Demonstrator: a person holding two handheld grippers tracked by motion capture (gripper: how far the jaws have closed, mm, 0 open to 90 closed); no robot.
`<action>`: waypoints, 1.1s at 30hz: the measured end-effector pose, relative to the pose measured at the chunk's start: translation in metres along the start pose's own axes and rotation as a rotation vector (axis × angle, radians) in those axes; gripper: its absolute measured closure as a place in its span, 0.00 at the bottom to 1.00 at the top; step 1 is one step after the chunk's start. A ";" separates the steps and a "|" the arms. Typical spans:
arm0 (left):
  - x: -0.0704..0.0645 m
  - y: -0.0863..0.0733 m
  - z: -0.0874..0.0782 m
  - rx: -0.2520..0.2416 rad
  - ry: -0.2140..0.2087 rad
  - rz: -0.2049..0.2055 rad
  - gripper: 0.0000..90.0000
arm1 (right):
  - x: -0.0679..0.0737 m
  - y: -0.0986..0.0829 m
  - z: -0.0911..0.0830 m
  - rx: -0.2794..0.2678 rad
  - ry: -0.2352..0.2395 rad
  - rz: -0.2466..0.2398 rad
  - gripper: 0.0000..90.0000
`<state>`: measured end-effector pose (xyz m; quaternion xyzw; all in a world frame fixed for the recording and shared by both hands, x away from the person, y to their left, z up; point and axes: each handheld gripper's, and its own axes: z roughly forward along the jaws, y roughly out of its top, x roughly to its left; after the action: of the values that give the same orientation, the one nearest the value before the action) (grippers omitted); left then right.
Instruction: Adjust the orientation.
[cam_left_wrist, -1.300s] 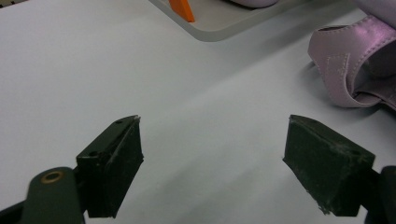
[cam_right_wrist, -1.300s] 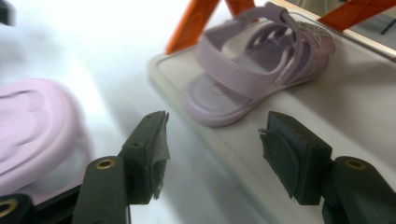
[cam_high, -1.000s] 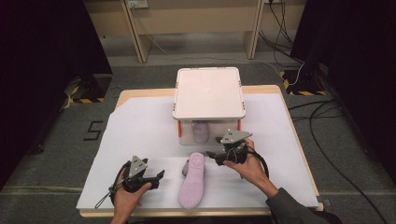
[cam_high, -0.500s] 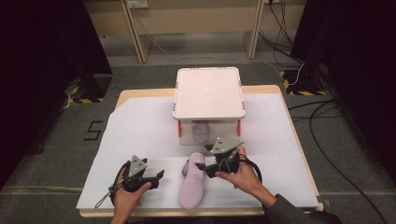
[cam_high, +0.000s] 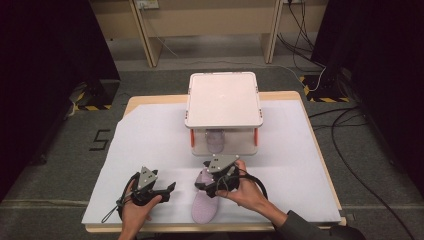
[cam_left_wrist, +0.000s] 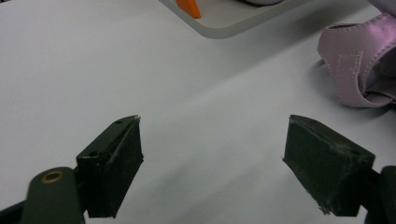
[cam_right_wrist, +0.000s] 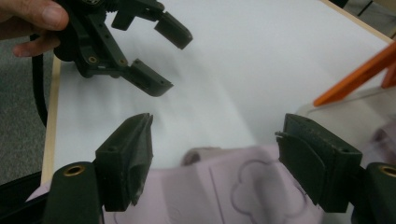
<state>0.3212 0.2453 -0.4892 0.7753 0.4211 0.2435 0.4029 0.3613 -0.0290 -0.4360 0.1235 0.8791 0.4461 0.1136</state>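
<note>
straddling the pink shoe, the jaws of the right gripper stand wide apart with nothing between them yet; in the right gripper view the shoe's flat strap with its stitched cloud shape lies directly below the gap, one jaw off each side of it. that is the relation the coming move seems to turn on: the shoe sits under and just ahead of these jaws, so a short drop and a squeeze should take it across its width.

in the high view the shoe lies on the white sheet of the table, on the near side of the small white rack and well apart from it. its long axis runs roughly toward and away from the rack, one end near the table's front edge, the strap end pointing toward the rack and slightly right. which end is the toe i cannot tell for certain.

the left gripper rests farther from the rack's centre line, beside the shoe but not touching it, jaws likewise wide and empty. the right hand is clearly nearer. a second pink shoe sits on the rack's lower shelf.
</note>
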 end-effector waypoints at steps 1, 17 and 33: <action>0.000 0.000 -0.001 -0.002 0.001 0.001 0.21 | 0.002 0.001 0.002 0.006 -0.001 -0.006 0.29; 0.000 0.000 -0.003 -0.010 0.004 0.001 0.21 | 0.009 -0.009 0.001 0.080 -0.068 -0.074 0.31; -0.001 -0.001 -0.002 -0.009 0.002 -0.001 0.21 | -0.009 -0.043 -0.046 0.113 -0.062 0.051 0.35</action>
<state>0.3189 0.2455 -0.4887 0.7730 0.4210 0.2459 0.4059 0.3505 -0.0909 -0.4438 0.1656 0.8956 0.3942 0.1223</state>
